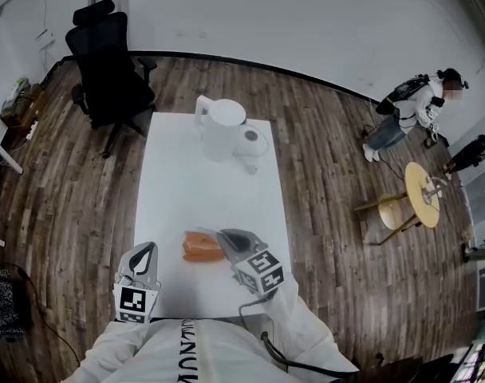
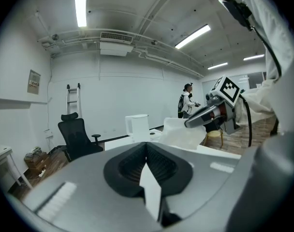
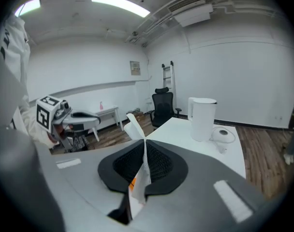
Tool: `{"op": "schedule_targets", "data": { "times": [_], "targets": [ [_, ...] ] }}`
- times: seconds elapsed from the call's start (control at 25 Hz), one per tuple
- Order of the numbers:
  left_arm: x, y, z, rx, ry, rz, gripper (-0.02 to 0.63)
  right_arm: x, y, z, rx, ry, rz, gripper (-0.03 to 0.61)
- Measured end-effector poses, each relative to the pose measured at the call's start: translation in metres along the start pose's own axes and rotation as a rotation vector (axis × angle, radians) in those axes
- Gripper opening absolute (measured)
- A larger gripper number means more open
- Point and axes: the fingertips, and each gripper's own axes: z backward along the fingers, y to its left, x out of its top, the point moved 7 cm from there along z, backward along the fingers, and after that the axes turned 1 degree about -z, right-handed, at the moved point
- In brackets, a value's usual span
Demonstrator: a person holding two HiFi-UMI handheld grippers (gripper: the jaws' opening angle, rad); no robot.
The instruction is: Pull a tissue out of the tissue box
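A person's right gripper (image 3: pixel 145 146) has its tongs pinched tight on a thin white paper tissue (image 3: pixel 132 127), whose crumpled upper edge sticks up past the tips while the rest trails below them. It hangs just above the right end of a flat orange tissue box (image 1: pixel 199 247) lying near the front edge of a long white table (image 1: pixel 187 190); whether the tissue's lower end is clear of the box cannot be told. The left gripper (image 2: pixel 147 149) hovers off the box's left side, apart from it, its tongs pressed together. At the table's far end stands a white plastic electric kettle (image 1: pixel 222 130), with a black office chair (image 1: pixel 107 62) beyond the corner
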Motion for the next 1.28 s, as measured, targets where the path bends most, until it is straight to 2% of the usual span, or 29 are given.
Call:
{"op": "schedule_targets", "data": {
  "times": [0.2,0.4,0.56,0.72,0.92,1.12,1.28],
  "targets": [
    [0.007,-0.005,0.005,0.019,-0.001,-0.012,-0.002,0.002,-0.002,0.033,-0.047,-0.195,-0.201,0.008],
    [0.01,-0.013,0.016,0.029,0.005,-0.025,-0.002,-0.008,0.008,0.058,-0.15,-0.276,-0.247,0.006],
    [0.01,-0.017,0.029,0.02,0.008,-0.044,-0.002,-0.015,0.02,0.075,-0.201,-0.339,-0.275,0.006],
    [0.012,-0.018,0.038,0.001,-0.008,-0.06,-0.002,-0.02,0.037,0.092,-0.21,-0.408,-0.326,0.006],
    [0.016,-0.023,0.063,-0.027,-0.059,-0.071,-0.002,-0.025,0.063,0.113,-0.173,-0.483,-0.408,0.006],
    [0.002,-0.021,0.107,-0.042,-0.094,-0.05,-0.002,-0.026,0.107,0.129,-0.211,-0.528,-0.384,0.006],
    [-0.012,-0.024,0.144,-0.054,-0.115,-0.039,-0.002,-0.032,0.149,0.142,-0.272,-0.532,-0.295,0.006]
  ]
}}
